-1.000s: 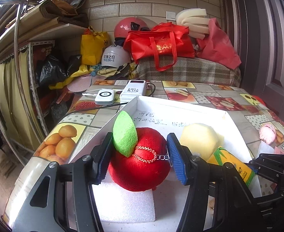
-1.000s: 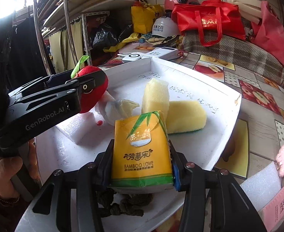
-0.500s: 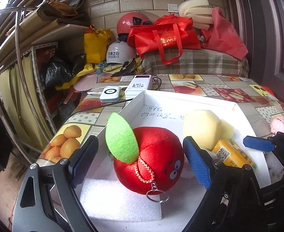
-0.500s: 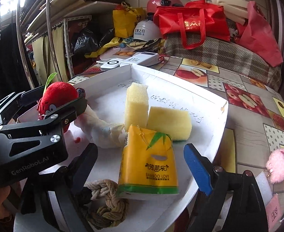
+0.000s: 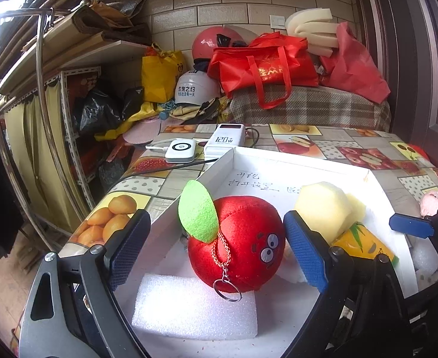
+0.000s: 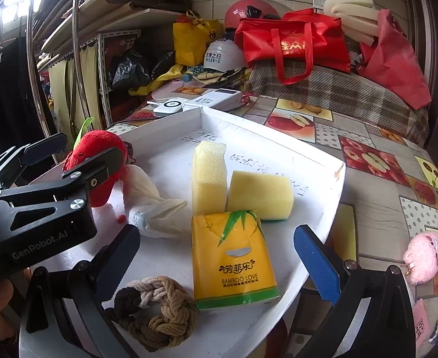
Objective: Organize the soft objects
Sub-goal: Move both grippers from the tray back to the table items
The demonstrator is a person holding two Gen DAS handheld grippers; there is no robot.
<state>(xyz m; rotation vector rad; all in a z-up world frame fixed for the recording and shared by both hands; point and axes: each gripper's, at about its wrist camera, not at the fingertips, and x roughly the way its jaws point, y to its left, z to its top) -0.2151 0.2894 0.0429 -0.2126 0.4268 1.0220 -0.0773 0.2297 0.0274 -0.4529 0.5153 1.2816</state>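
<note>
A red plush apple [image 5: 239,244] with a green leaf rests on a white foam block [image 5: 195,307] inside the white tray [image 5: 302,161]. My left gripper [image 5: 216,250] is open, its blue pads either side of the apple without touching. My right gripper [image 6: 219,262] is open around a yellow tissue pack [image 6: 233,256] that stands in the tray [image 6: 317,232]. Two yellow sponges [image 6: 242,185], a white cloth twist [image 6: 153,208] and a braided rope ring [image 6: 156,313] lie in the tray too. The apple [image 6: 99,155] shows partly behind the left gripper.
A pink plush toy [image 6: 424,256] lies on the fruit-print tablecloth right of the tray. Two power banks [image 5: 207,146] sit behind the tray. Bags, helmets and foam pile up at the back wall. A metal rack stands to the left.
Both grippers have opened and let go: the left released the plush apple onto the foam block, the right released the tissue pack in the tray. Both drew back slightly.
</note>
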